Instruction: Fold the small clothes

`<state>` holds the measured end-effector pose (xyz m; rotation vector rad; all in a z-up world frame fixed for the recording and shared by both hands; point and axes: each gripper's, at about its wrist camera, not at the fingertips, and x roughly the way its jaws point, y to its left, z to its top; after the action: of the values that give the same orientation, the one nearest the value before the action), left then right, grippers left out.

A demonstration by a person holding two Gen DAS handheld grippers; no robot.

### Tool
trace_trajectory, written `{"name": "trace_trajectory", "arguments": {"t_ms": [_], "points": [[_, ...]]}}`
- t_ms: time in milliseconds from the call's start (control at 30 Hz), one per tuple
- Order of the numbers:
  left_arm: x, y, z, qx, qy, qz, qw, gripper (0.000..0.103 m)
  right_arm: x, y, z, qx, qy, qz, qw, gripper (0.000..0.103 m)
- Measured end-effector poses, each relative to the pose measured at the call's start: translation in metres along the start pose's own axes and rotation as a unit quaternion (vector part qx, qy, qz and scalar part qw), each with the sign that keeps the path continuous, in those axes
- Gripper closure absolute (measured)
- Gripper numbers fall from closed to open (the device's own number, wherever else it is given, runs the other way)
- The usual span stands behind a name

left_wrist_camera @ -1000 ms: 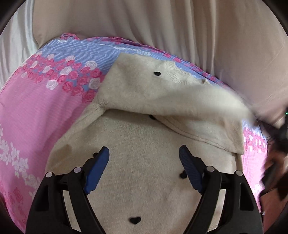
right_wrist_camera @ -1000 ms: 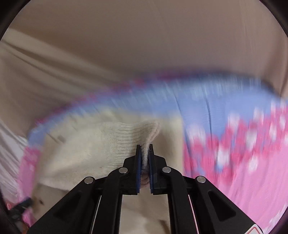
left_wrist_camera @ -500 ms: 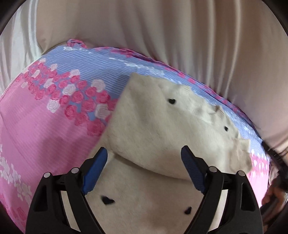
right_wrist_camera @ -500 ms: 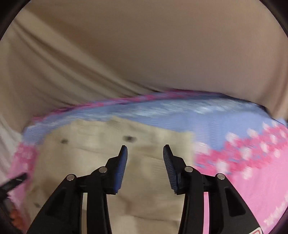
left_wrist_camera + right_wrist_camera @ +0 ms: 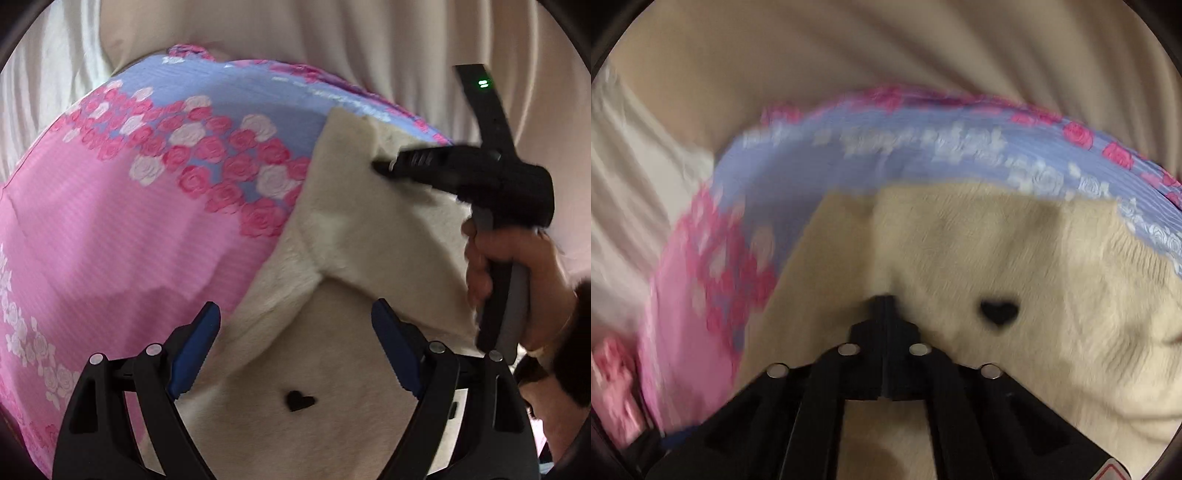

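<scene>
- The right gripper (image 5: 884, 301) had its jaws pressed together, tips down against the cream sweater (image 5: 332, 369); whether a layer of knit was caught between them could not be told, the view being blurred.
- The left gripper (image 5: 295, 347) hovered with its fingers (image 5: 194, 347) spread wide, pinching nothing, over the near part of the sweater beside a small black heart (image 5: 300, 400).
- From the left view, the right gripper (image 5: 386, 170) lay on the far folded flap, held by the person's right hand (image 5: 506, 273).
- The sweater lay on the pink and blue flowered sheet (image 5: 110, 229), its upper part already folded over the body; beige cloth (image 5: 295, 37) lay beyond.
- Judged step: pressing or flattening a completed fold, with further folds outstanding.
- Next move would call for the left gripper to close on a free edge, taking both layers so the fold does not slip.
</scene>
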<state>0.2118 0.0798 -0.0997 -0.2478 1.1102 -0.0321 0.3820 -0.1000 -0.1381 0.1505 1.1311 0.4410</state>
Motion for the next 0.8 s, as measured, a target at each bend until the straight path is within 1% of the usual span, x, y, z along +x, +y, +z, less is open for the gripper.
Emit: {"name": "trace_trajectory", "arguments": {"t_ms": [33, 67, 133, 167, 233, 267, 300, 333, 367, 400, 467, 500, 533, 567, 600, 633, 667, 733, 800], "points": [[0.001, 0.002, 0.000, -0.001, 0.000, 0.001, 1.0000, 0.021, -0.004, -0.004, 0.003, 0.021, -0.003, 0.002, 1.000, 0.103], [0.001, 0.004, 0.000, -0.002, -0.001, 0.001, 1.0000, 0.021, -0.011, -0.006, 0.003, 0.029, -0.010, -0.005, 1.000, 0.103], [0.000, 0.009, 0.000, -0.010, -0.001, 0.000, 1.0000, 0.021, -0.043, -0.008, -0.007, 0.025, -0.046, -0.027, 0.998, 0.097], [-0.001, 0.011, 0.000, -0.015, -0.002, -0.002, 0.9999, 0.021, -0.057, -0.011, -0.014, 0.027, -0.060, -0.033, 0.997, 0.094], [-0.004, 0.015, -0.001, -0.021, 0.000, -0.002, 0.9998, 0.021, -0.102, -0.027, -0.047, 0.039, -0.088, -0.043, 0.994, 0.093], [-0.007, 0.018, -0.003, -0.021, -0.001, -0.003, 0.9998, 0.021, -0.116, -0.035, -0.060, 0.046, -0.095, -0.054, 0.993, 0.093], [-0.011, 0.020, -0.007, -0.019, -0.003, -0.001, 0.9998, 0.021, -0.139, -0.047, -0.087, 0.059, -0.098, -0.073, 0.991, 0.089], [-0.015, 0.021, -0.010, -0.015, -0.003, 0.000, 0.9999, 0.021, -0.157, -0.056, -0.111, 0.072, -0.099, -0.096, 0.988, 0.081], [-0.019, 0.023, -0.016, -0.009, -0.001, 0.001, 1.0000, 0.021, -0.173, -0.062, -0.133, 0.089, -0.098, -0.120, 0.984, 0.077], [-0.023, 0.026, -0.022, -0.005, 0.002, 0.003, 1.0000, 0.021, -0.195, -0.074, -0.170, 0.110, -0.093, -0.146, 0.979, 0.072], [-0.031, 0.034, -0.039, 0.002, 0.015, 0.003, 0.9999, 0.021, -0.230, -0.090, -0.232, 0.151, -0.080, -0.185, 0.968, 0.067], [-0.034, 0.038, -0.046, 0.003, 0.021, 0.003, 0.9998, 0.021, -0.251, -0.098, -0.275, 0.182, -0.068, -0.207, 0.959, 0.060], [-0.038, 0.044, -0.058, 0.007, 0.030, 0.004, 0.9995, 0.021, -0.261, -0.101, -0.302, 0.200, -0.060, -0.221, 0.953, 0.055], [-0.042, 0.049, -0.068, 0.010, 0.039, 0.006, 0.9992, 0.021, -0.276, -0.104, -0.339, 0.224, -0.049, -0.236, 0.944, 0.054], [-0.045, 0.055, -0.078, 0.010, 0.048, 0.006, 0.9988, 0.021, -0.283, -0.103, -0.364, 0.237, -0.041, -0.242, 0.940, 0.054], [-0.048, 0.059, -0.086, 0.010, 0.057, 0.004, 0.9983, 0.021, -0.292, -0.105, -0.389, 0.254, -0.034, -0.244, 0.935, 0.052], [-0.052, 0.066, -0.098, 0.007, 0.068, 0.001, 0.9977, 0.021, -0.299, -0.104, -0.416, 0.280, -0.030, -0.235, 0.930, 0.050], [-0.058, 0.079, -0.116, -0.003, 0.085, -0.007, 0.9964, 0.021, -0.302, -0.098, -0.451, 0.312, -0.034, -0.214, 0.925, 0.045], [-0.060, 0.090, -0.133, -0.012, 0.109, -0.021, 0.9938, 0.021, -0.297, -0.092, -0.470, 0.324, -0.031, -0.194, 0.925, 0.043]]}}
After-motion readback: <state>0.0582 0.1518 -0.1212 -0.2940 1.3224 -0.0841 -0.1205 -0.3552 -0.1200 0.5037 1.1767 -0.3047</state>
